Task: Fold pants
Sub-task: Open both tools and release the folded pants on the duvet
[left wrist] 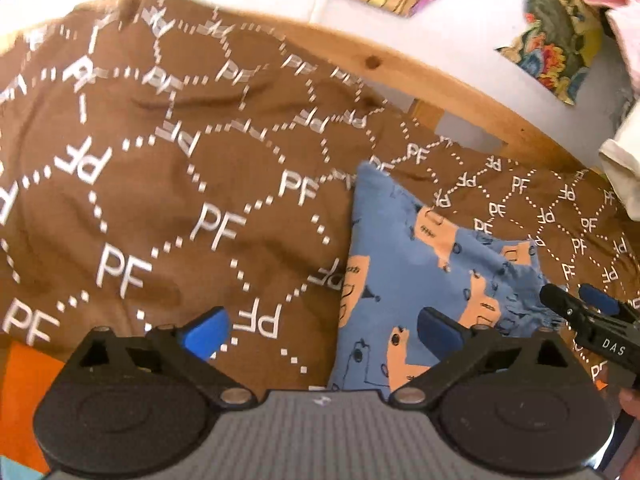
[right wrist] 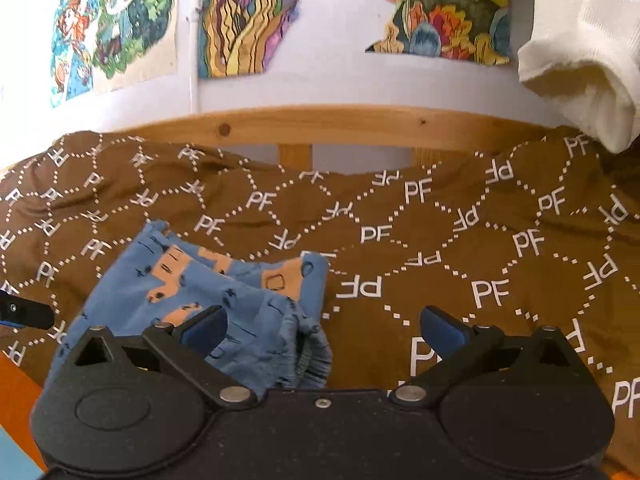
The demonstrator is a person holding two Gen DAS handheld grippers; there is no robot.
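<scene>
The pants (left wrist: 416, 280) are small, blue with peach prints, and lie folded into a compact bundle on a brown bedspread (left wrist: 160, 184) printed with white "PF" letters. My left gripper (left wrist: 322, 330) is open and empty, hovering above the bundle's left edge. My right gripper (right wrist: 322, 330) is open and empty, above the bundle's right end; the pants (right wrist: 224, 292) lie under its left finger, with the elastic waistband bunched nearest the camera. The right gripper's fingers (left wrist: 560, 304) show at the right edge of the left wrist view. The left gripper's tip (right wrist: 24, 314) shows at the left edge.
A wooden bed rail (right wrist: 340, 124) runs behind the bedspread (right wrist: 440, 240) against a white wall with colourful posters (right wrist: 248, 20). A cream garment (right wrist: 580, 52) hangs at the upper right. An orange surface (left wrist: 28, 364) lies at the near left.
</scene>
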